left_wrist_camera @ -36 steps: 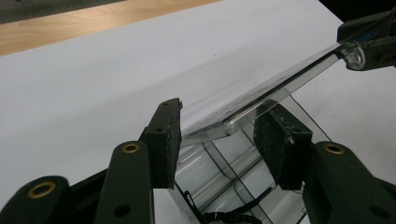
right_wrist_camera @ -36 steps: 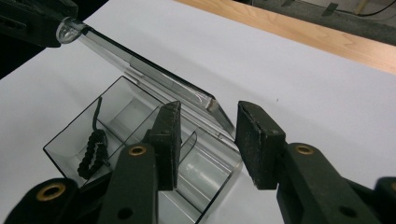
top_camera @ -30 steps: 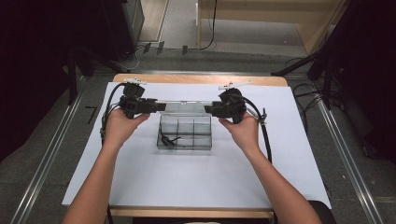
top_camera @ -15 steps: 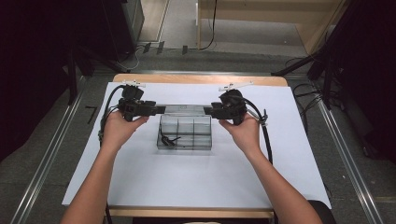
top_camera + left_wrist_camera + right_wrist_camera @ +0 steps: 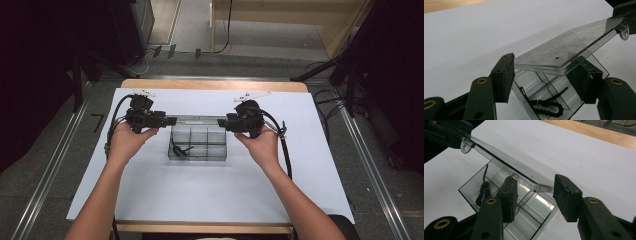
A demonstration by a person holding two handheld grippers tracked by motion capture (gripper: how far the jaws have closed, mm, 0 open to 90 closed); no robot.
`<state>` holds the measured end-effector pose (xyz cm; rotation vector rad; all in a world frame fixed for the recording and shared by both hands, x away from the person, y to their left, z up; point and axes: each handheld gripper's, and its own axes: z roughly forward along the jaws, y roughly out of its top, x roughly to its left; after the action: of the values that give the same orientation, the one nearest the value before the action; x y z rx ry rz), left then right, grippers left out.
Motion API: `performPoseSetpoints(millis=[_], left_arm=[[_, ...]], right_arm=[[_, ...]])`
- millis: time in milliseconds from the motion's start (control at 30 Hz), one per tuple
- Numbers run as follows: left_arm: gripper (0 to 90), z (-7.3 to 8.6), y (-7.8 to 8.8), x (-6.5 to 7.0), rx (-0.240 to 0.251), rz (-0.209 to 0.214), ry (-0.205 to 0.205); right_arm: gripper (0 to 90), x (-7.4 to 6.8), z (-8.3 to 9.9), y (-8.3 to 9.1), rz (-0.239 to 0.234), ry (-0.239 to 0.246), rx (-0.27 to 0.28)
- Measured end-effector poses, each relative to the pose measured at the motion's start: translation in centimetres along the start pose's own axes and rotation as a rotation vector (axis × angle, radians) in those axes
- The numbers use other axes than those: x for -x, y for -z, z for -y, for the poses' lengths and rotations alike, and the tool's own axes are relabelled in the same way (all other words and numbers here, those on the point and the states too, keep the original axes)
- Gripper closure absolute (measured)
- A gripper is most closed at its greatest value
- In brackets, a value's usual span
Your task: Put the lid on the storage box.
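A clear compartment box (image 5: pixel 198 147) sits mid-table on the white sheet. Its clear lid (image 5: pixel 200 120) hangs raised over the box's back edge, spanning both grippers. My left gripper (image 5: pixel 172 120) has the lid's left end (image 5: pixel 549 56) between its jaws. They have just been opening, and the pads (image 5: pixel 504 75) no longer clamp it. My right gripper (image 5: pixel 222 121) straddles the lid's other end (image 5: pixel 534 183). Its jaws have also been opening, and a gap shows beside one pad (image 5: pixel 566 197). A black beaded cord (image 5: pixel 547 110) lies in the box's left compartment (image 5: pixel 482 192).
The white sheet (image 5: pixel 150 200) covers most of the wooden table (image 5: pixel 210 84). Each gripper's cable (image 5: pixel 114 120) trails off beside its hand. Dark stands and floor rails (image 5: pixel 45 180) flank the table.
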<state>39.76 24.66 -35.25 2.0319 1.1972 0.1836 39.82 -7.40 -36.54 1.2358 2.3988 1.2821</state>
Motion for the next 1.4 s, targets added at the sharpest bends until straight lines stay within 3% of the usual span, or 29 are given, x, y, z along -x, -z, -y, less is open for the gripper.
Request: performPoseSetpoints(millis=[333, 700, 1400], left_arm=[[38.9, 0.9, -0.1, 0.4, 0.001, 0.005, -0.022], [38.2, 1.9, -0.1, 0.5, -0.001, -0.003, -0.012], [37.4, 3.3, -0.7, 0.9, 0.010, 0.004, -0.039]], right_arm=[[54.7, -0.1, 0.8, -0.1, -0.003, -0.010, -0.002], [52.5, -0.6, 1.6, -0.4, 0.005, -0.010, -0.005], [51.6, -0.9, 3.4, -0.6, 0.007, -0.005, -0.011]])
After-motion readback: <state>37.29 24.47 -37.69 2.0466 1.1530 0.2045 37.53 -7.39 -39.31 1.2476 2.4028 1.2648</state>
